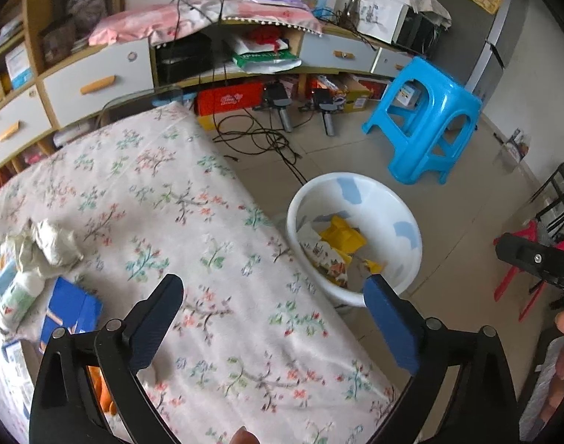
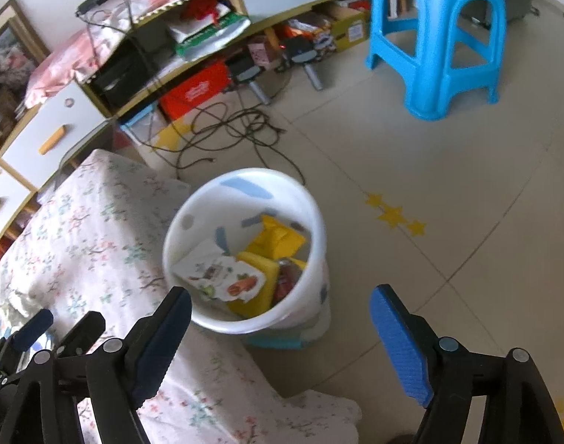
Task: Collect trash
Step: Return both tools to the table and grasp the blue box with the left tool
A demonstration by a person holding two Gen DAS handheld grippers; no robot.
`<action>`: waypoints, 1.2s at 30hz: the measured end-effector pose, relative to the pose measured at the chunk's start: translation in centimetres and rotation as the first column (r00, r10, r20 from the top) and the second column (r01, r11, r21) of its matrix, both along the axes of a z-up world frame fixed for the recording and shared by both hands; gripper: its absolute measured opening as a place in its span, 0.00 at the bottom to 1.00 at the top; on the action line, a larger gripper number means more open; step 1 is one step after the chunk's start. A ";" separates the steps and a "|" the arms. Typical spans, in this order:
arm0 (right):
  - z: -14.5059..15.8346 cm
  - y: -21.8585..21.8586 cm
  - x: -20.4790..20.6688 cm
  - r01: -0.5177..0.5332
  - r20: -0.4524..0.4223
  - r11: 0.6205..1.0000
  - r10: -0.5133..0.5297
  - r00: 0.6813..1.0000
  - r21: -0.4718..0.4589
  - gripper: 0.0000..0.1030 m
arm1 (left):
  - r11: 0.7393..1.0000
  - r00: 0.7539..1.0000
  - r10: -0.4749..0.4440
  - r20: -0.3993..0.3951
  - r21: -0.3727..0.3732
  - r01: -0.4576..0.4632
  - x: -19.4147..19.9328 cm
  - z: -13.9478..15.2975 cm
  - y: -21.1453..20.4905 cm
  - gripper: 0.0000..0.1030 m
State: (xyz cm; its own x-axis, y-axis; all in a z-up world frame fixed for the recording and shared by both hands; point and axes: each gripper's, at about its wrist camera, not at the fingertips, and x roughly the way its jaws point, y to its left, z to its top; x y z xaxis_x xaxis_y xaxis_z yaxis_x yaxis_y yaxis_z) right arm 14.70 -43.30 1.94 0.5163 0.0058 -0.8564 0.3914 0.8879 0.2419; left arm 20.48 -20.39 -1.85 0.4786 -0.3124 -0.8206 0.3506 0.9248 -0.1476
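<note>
White bin (image 2: 244, 185) against table edge (image 2: 163, 259), bare floor (image 2: 430, 170) right

A bin (image 2: 244, 248) stands on the floor (image 2: 448, 192) just beside the edge of a cloth-covered bench (image 1: 215, 229), with boxes and wrappers (image 2: 244, 270) lying inside it. Behind the bin, cables (image 2: 230, 125) sprawl on the floor before a low cabinet (image 1: 96, 85), and a stool (image 2: 441, 40) stands well apart to its right. Crumpled papers (image 1: 52, 244) and small boxes (image 1: 70, 310) lie at the bench's left side.
</note>
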 end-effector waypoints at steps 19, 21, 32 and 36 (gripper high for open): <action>1.8 11.1 0.9 -0.191 0.058 0.979 0.195 0.979 -0.072 0.85 | 0.992 0.992 0.122 0.030 -0.025 -0.121 -4.8 2.2 12.0 0.96; 1.6 12.4 1.2 -0.216 0.054 0.974 0.220 0.974 -0.070 0.85 | 0.990 0.990 0.140 0.035 -0.023 -0.139 -5.0 2.4 13.3 0.96; 0.5 18.6 2.1 -0.324 0.026 0.941 0.328 0.944 -0.098 0.85 | 0.956 0.956 0.293 -0.007 0.034 -0.292 -5.1 1.7 21.9 0.96; -0.2 20.1 2.3 -0.355 0.005 0.929 0.357 0.934 -0.104 0.85 | 0.945 0.946 0.321 -0.045 0.077 -0.317 -4.8 0.5 24.3 0.96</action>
State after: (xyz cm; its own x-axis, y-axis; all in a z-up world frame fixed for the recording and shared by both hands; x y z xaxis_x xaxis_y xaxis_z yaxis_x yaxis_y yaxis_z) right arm 16.97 -23.20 1.78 0.5156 0.1082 -0.8499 0.0405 0.9878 0.1503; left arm 15.64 3.91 -1.33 0.4962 -0.0932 -0.8632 0.0281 0.9954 -0.0914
